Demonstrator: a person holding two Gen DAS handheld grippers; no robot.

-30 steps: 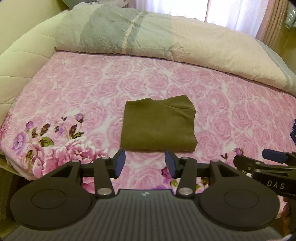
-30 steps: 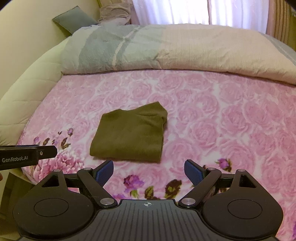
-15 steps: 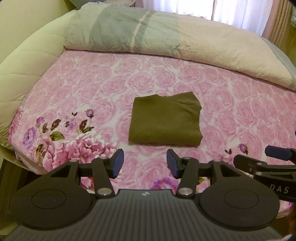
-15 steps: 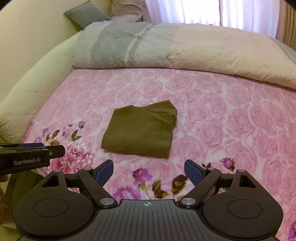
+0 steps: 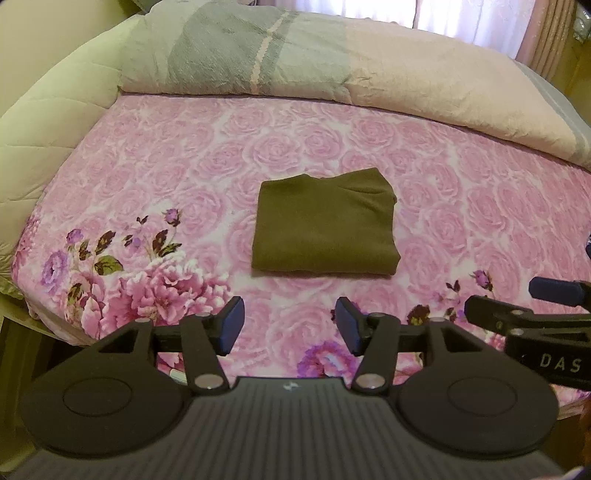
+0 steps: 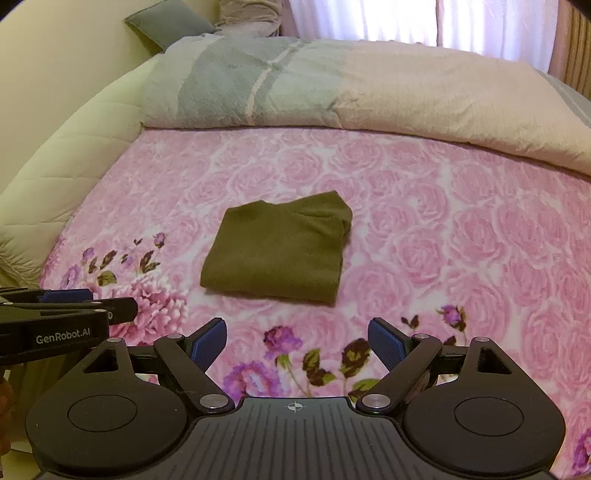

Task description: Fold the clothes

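Left wrist view: the olive-green garment [image 5: 325, 225] lies folded into a compact rectangle at the centre of the frame, flat on the pink rose-patterned bedspread [image 5: 461, 192]; its near edge is a smooth fold, its upper right corner shows layered edges. The left gripper [image 5: 288, 325] sits at the lower centre, above the bedspread and short of the garment; its jaws are opening, with nothing between them but the spread below; the blue pads [image 5: 232, 323] touch no cloth. The right gripper [image 5: 524, 299] enters at the right edge of this frame, well apart from the garment.

Right wrist view: the garment [image 6: 277, 247] sits slightly left of centre; the right gripper [image 6: 297, 341] occupies the lower centre, jaws standing wide apart and empty, short of the near fold. The left gripper [image 6: 92, 302] shows at the left edge, over the flower print.

A rolled quilt [image 6: 332, 85], grey-green at its left and cream at its right, runs across the upper part of both frames; a grey cushion [image 6: 166, 26] lies in the upper left; curtains [image 6: 406, 18] hang along the top.
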